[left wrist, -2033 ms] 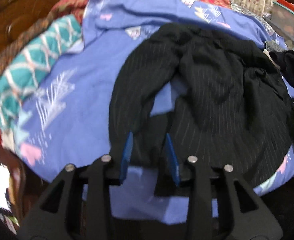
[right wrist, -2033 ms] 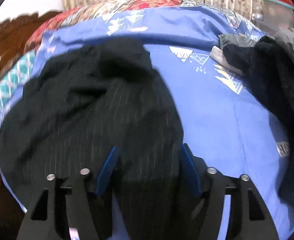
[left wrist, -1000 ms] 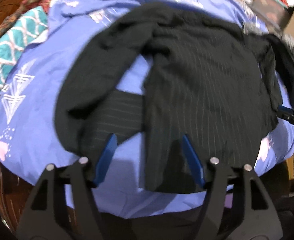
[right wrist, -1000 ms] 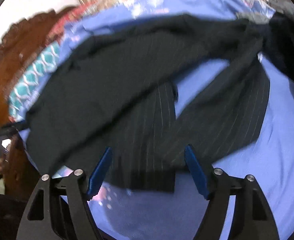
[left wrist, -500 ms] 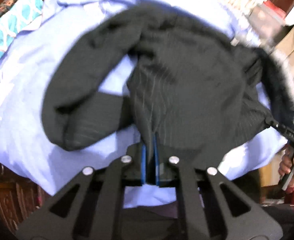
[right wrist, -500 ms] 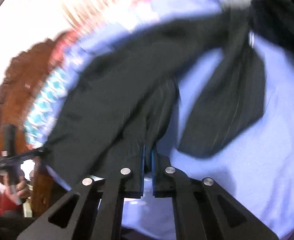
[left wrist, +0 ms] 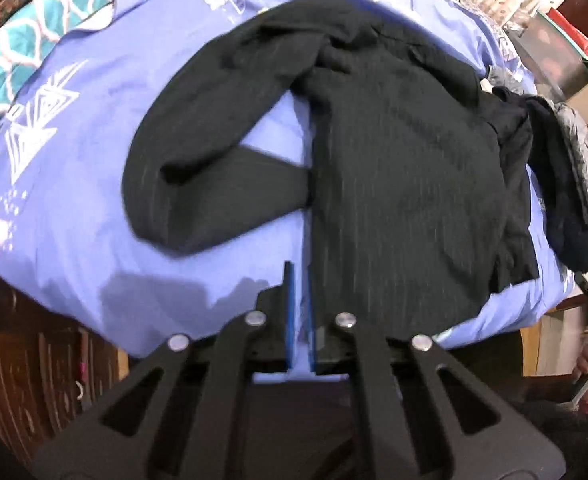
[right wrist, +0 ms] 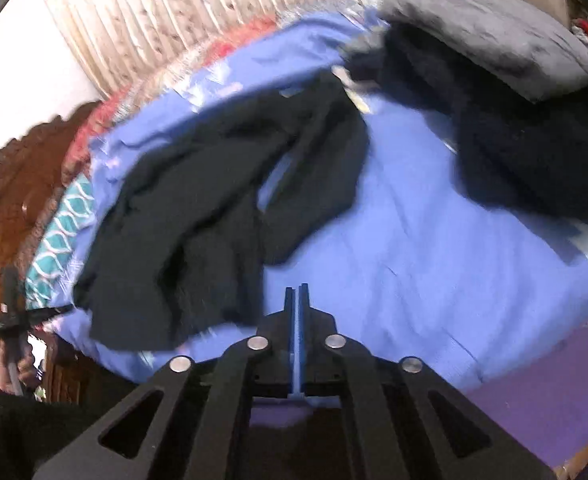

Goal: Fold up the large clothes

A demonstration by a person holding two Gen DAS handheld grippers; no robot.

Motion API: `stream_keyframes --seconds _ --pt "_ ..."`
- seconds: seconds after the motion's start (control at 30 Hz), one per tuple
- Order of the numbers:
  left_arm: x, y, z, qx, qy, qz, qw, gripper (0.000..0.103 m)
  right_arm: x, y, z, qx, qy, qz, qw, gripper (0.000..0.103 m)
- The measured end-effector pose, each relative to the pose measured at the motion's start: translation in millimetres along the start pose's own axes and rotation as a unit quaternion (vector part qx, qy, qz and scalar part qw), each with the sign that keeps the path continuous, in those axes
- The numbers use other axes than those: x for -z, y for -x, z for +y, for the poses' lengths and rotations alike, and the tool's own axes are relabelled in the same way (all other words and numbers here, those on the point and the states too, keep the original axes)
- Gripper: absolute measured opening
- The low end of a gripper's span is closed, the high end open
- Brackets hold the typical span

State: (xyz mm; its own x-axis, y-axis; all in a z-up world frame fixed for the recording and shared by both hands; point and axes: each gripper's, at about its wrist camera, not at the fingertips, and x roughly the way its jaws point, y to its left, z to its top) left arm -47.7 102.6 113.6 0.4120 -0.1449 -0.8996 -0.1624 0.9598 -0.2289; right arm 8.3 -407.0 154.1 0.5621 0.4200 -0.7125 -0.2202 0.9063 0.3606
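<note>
Blue-sheeted bed (left wrist: 74,152) under our black pinstriped garment (left wrist: 406,168).
We see it spread flat mid-bed, one sleeve bent beside it; a dark clothes pile (right wrist: 514,128) lies beyond. Our left gripper (left wrist: 300,316) fingers are nearly together, right gripper (right wrist: 297,332) fingers pressed together, both empty.

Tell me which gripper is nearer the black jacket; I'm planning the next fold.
Left. The left gripper sits right at the jacket's hem, nearly touching. The right gripper hangs over bare sheet, clear of the hem.
</note>
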Motion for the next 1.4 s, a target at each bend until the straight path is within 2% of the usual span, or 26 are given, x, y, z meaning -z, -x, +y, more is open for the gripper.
stream_keyframes --seconds 0.03,0.07,0.1,0.17,0.23,0.33,0.37,0.4,0.47,0.5,0.53,0.6,0.63,0.7,0.73,0.8,0.87,0.93,0.97,1.0,1.03,1.1,1.2,1.27,1.37,1.4 --pt "-6 -1 -4 -0.009 -0.008 -0.011 0.9999 0.006 -7 -8 0 -0.006 0.012 0.0 1.0 0.051" --pt "-11 -2 -7 -0.016 -0.014 -0.02 0.9996 0.017 -14 -18 2 -0.016 0.023 0.0 1.0 0.072" --pt "-19 -6 -11 -0.021 -0.02 -0.029 0.9992 0.037 -18 -29 6 -0.026 0.029 0.002 0.999 0.09" --pt "-31 -16 -19 -0.022 -0.029 -0.037 0.9986 0.054 -25 -64 9 -0.043 0.03 0.022 0.998 0.096" --pt "-44 -35 -29 -0.037 -0.041 -0.031 0.998 0.055 -30 -100 11 -0.046 0.028 0.063 0.997 0.097" --pt "-54 -61 -40 -0.035 -0.057 -0.012 0.9977 0.055 -30 -141 15 -0.038 0.036 0.111 0.992 0.097" --pt "-58 -74 -50 -0.036 -0.07 -0.004 0.9969 0.048 -30 -151 17 -0.036 0.039 0.127 0.99 0.079" --pt "-61 -83 -58 -0.04 -0.084 0.004 0.9957 0.004 -32 -153 19 -0.037 0.032 0.134 0.99 0.031" --pt "-67 -86 -63 -0.055 -0.091 0.009 0.9943 0.002 -39 -120 17 -0.071 0.006 0.1 0.992 0.027" --pt "-73 -76 -61 -0.04 -0.078 -0.004 0.9961 0.002 -48 -84 19 -0.086 0.011 0.063 0.994 0.026" --pt "-81 -58 -55 -0.011 -0.056 -0.024 0.9981 0.002 -51 -60 19 -0.088 0.021 0.044 0.995 0.026" --pt "-87 -30 -39 0.029 -0.022 -0.049 0.9981 0.002 -53 -10 19 -0.106 0.033 0.013 0.994 0.026" --pt "-90 -16 -32 0.065 -0.006 -0.055 0.9963 0.002 -48 13 21 -0.116 0.04 0.005 0.992 0.026" --pt "-87 -5 -28 0.098 0.0 -0.051 0.9938 0.003 -32 25 20 -0.111 0.033 0.016 0.993 0.026" --pt "-83 -6 -30 0.102 -0.003 -0.041 0.9939 0.003 -17 19 13 -0.098 0.018 0.039 0.994 0.026" --pt "-71 -23 -40 0.085 -0.021 -0.01 0.9961 0.004 6 -8 -8 -0.061 -0.015 0.085 0.994 0.026" --pt "-59 -48 -52 0.057 -0.045 0.018 0.9972 0.004 32 -42 -37 -0.022 -0.073 0.13 0.989 0.027" --pt "-46 -68 -53 0.018 -0.053 0.047 0.9974 0.005 43 -58 -56 0.003 -0.117 0.147 0.982 0.032" --pt "-42 -69 -50 0.015 -0.052 0.048 0.9974 0.008 40 -58 -60 0.011 -0.13 0.141 0.981 0.033" --pt "-38 -66 -45 0.019 -0.047 0.042 0.9978 0.017 34 -52 -63 0.004 -0.137 0.124 0.983 0.034" --pt "-34 -60 -38 0.026 -0.04 0.034 0.9983 0.022 28 -47 -63 0.0 -0.134 0.113 0.984 0.035" --pt "-28 -51 -28 0.033 -0.032 0.025 0.9986 0.037 9 -37 -55 0.007 -0.108 0.084 0.991 0.047" --pt "-13 -47 -21 0.012 -0.031 0.02 0.9992 0.04 -10 -34 -35 -0.018 -0.08 0.052 0.995 0.061" --pt "-11 -50 -18 0.007 -0.033 0.024 0.9991 0.04 -24 -52 -15 -0.048 -0.057 0.052 0.996 0.062" --pt "-24 -26 0 -0.022 -0.02 -0.013 0.9995 0.04 -32 -82 9 -0.081 -0.031 0.077 0.993 0.062" --pt "-35 -11 14 -0.043 -0.002 -0.038 0.9983 0.04 -33 -95 22 -0.087 -0.019 0.088 0.992 0.062"
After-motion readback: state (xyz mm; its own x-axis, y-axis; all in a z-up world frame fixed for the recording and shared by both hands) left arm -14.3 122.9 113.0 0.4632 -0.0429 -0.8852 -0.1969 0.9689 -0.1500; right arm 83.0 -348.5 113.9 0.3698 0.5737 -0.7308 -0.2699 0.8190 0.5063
